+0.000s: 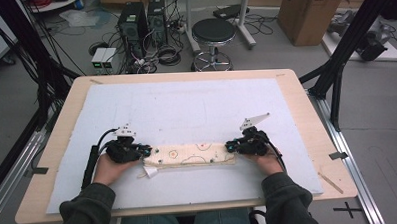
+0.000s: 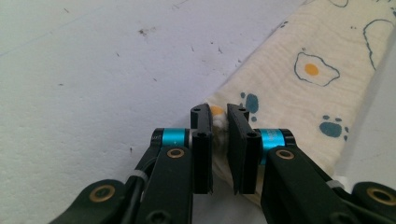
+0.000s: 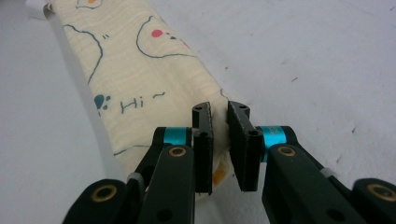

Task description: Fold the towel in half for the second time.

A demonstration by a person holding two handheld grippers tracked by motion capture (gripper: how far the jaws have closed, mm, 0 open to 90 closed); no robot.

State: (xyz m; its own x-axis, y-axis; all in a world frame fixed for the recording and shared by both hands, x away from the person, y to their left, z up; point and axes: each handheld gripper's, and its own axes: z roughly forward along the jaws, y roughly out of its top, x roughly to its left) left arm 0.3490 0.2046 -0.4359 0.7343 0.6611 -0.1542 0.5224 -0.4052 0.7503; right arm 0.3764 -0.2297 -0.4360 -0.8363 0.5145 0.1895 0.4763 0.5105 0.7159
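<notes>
A cream cloth (image 1: pixel 190 155) printed with fried eggs and paw marks lies folded into a long narrow strip across the near middle of the white foam board (image 1: pixel 186 102). My left gripper (image 1: pixel 147 151) holds its left end. In the left gripper view the jaws (image 2: pixel 219 114) stand nearly together, with a bunch of the cloth (image 2: pixel 299 88) pinched between them. My right gripper (image 1: pixel 228 147) holds the right end. In the right gripper view the gripper (image 3: pixel 219 112) pinches the edge of the cloth (image 3: pixel 140 70), which runs away up and to the left.
The board covers most of the wooden table (image 1: pixel 62 127). A small white tag (image 1: pixel 151 172) sticks out at the cloth's near left corner. A thin wooden stick (image 1: pixel 330 182) lies at the table's right edge. Beyond the table stand a stool (image 1: pixel 213 34), computer towers (image 1: pixel 133 24) and a cardboard box (image 1: pixel 308 13).
</notes>
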